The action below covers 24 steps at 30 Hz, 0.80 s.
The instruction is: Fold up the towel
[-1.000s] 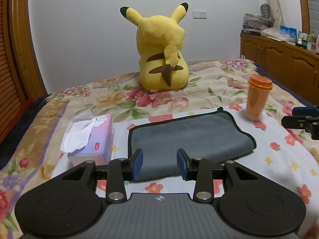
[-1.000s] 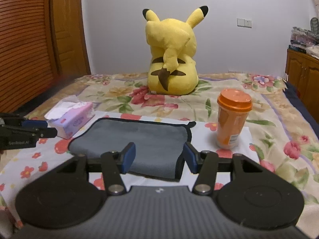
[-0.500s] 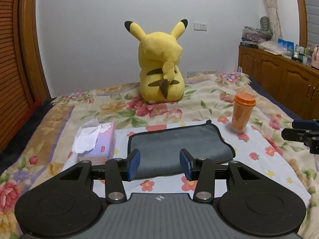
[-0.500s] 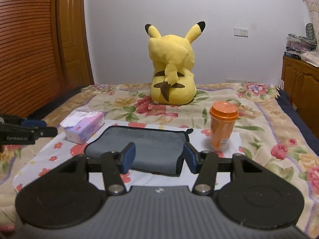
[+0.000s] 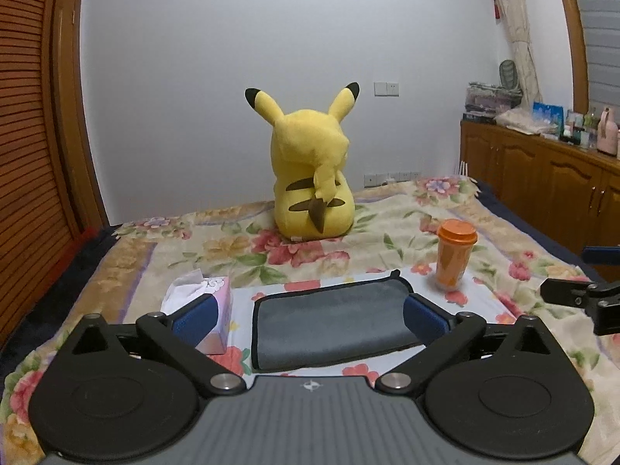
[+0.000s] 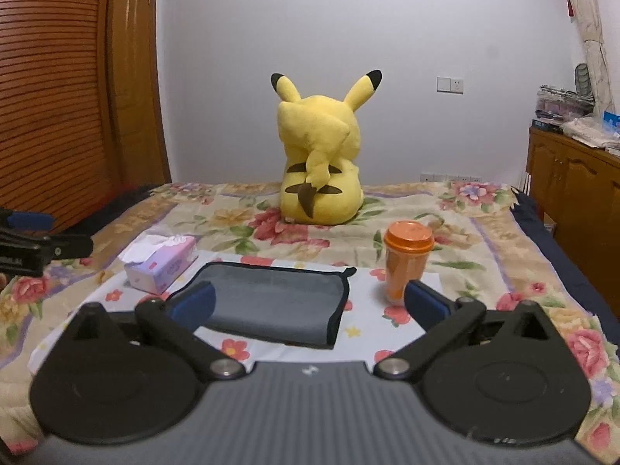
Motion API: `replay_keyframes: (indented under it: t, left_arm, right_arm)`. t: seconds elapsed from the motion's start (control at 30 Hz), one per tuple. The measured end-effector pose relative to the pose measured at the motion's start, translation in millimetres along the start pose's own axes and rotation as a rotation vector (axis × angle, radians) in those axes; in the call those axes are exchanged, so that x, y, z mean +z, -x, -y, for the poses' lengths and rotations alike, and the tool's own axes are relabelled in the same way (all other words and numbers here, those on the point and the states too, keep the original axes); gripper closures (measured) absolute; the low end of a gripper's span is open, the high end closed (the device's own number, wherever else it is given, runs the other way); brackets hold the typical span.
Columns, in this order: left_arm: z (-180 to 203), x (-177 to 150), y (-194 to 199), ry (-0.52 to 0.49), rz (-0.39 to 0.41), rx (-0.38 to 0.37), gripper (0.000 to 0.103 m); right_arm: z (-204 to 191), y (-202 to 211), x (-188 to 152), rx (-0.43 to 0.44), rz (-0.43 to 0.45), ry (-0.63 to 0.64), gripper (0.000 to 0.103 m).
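Both hand-held grippers hung above the bed (image 5: 407, 209) with jaws spread wide and empty: the left hand-held gripper (image 5: 308, 316) and the right hand-held gripper (image 6: 308, 304). The grey towel (image 5: 333, 323) lay flat just ahead of them, apparently already folded. A further fold would call for pinching both near corners together, clear of the tissue box (image 6: 161, 261) and orange cup (image 6: 407, 261).

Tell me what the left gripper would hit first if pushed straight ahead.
Probably the grey towel: it lies centred between the left gripper's open jaws, below and ahead. Depth is unclear.
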State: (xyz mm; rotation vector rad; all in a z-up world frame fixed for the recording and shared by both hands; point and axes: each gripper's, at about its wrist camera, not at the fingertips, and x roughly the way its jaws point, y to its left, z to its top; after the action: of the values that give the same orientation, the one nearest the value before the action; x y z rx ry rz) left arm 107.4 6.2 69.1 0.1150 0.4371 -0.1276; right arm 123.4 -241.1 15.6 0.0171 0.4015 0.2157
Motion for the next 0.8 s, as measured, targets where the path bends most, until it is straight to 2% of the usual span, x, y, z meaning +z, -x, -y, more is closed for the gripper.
replay_keyframes:
  t: [0.37, 0.47, 0.8]
  left_arm:
    - [13.3, -2.2, 31.9, 0.020, 0.018, 0.021, 0.000]
    - [19.3, -8.3, 37.7, -0.012, 0.020, 0.028, 0.000]
    - [28.8, -40.3, 47.6, 0.019, -0.025, 0.000, 0.000]
  right_arm:
    - [-8.0, 23.5, 2.5, -0.003, 0.038, -0.005, 0.000]
    - [-9.1, 28.9, -0.1, -0.004, 0.041, -0.007, 0.000]
    - [-13.1, 41.2, -20.5, -0.018, 0.028, -0.027, 0.000]
